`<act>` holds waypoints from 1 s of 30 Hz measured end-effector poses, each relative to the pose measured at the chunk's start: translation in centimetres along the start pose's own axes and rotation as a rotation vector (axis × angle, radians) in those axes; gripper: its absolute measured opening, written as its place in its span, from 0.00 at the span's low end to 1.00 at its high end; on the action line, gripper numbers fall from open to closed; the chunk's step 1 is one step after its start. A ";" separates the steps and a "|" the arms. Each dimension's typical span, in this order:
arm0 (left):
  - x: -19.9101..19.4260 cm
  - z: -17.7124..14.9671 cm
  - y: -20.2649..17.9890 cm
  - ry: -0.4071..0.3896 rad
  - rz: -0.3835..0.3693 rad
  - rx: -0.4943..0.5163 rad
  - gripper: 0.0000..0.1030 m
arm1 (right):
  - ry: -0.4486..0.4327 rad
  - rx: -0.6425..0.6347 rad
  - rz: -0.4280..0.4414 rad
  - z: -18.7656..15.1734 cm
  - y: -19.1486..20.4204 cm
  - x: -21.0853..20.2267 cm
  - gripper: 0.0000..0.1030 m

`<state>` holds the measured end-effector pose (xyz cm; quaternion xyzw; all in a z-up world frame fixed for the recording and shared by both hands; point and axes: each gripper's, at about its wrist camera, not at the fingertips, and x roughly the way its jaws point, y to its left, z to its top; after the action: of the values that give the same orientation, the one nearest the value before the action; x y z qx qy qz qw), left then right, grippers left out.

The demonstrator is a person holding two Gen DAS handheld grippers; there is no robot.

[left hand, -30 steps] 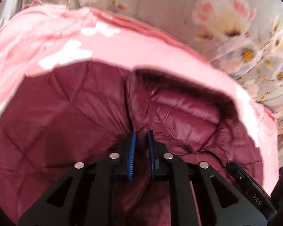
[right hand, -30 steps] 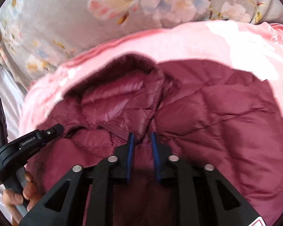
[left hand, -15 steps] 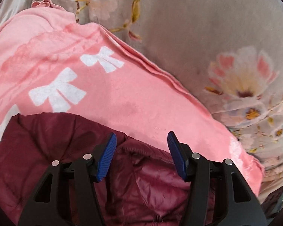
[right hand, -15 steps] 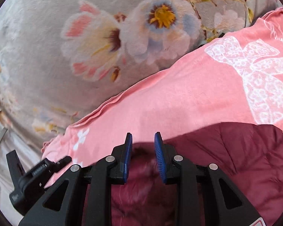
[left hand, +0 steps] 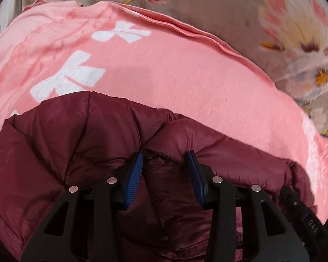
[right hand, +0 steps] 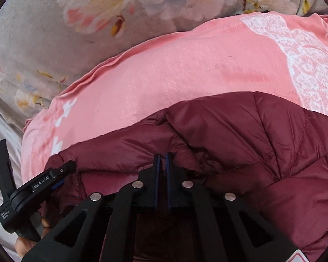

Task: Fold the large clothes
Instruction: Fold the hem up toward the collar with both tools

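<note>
A dark red quilted puffer jacket (left hand: 81,135) lies on a pink blanket (left hand: 185,72); it also shows in the right wrist view (right hand: 262,131). My left gripper (left hand: 165,166) is open, its blue pads on either side of a dark seam of the jacket without pinching it. My right gripper (right hand: 161,163) has its pads nearly together at a fold of the jacket; fabric sits at the tips, but a pinch does not show clearly. The left gripper's body (right hand: 39,183) shows at the lower left of the right wrist view, with the hand holding it.
The pink blanket (right hand: 185,72) has white bow prints (left hand: 72,76) and a white lace-like patch (right hand: 306,65). Under it is a grey floral bedspread (right hand: 54,21), also in the left wrist view (left hand: 295,32). The blanket's edge runs diagonally.
Both grippers lifted off the jacket, then came back down to its near edge. The left gripper went from shut on fabric to open. The right stayed nearly closed.
</note>
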<state>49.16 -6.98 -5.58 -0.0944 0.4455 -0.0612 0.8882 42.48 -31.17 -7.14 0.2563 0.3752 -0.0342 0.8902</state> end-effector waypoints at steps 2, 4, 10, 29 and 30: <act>0.0 -0.5 -0.3 -0.015 0.022 0.026 0.40 | -0.003 -0.021 -0.018 -0.3 0.2 0.2 0.00; 0.1 -1.0 -0.5 -0.034 0.032 0.044 0.40 | -0.007 -0.040 -0.036 -0.5 0.4 0.3 0.00; 0.4 -1.5 -0.7 -0.067 0.054 0.068 0.40 | -0.022 -0.099 -0.109 -0.7 1.4 0.7 0.00; 1.0 -1.7 -1.7 -0.070 0.106 0.121 0.40 | -0.030 -0.187 -0.212 -0.7 2.9 1.2 0.00; 1.1 -1.6 -1.7 -0.069 0.107 0.124 0.40 | -0.030 -0.188 -0.213 -0.7 2.9 1.2 0.00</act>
<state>48.45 -9.05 -7.01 -0.0174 0.4142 -0.0376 0.9093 43.65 -28.18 -7.16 0.1298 0.3886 -0.0969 0.9070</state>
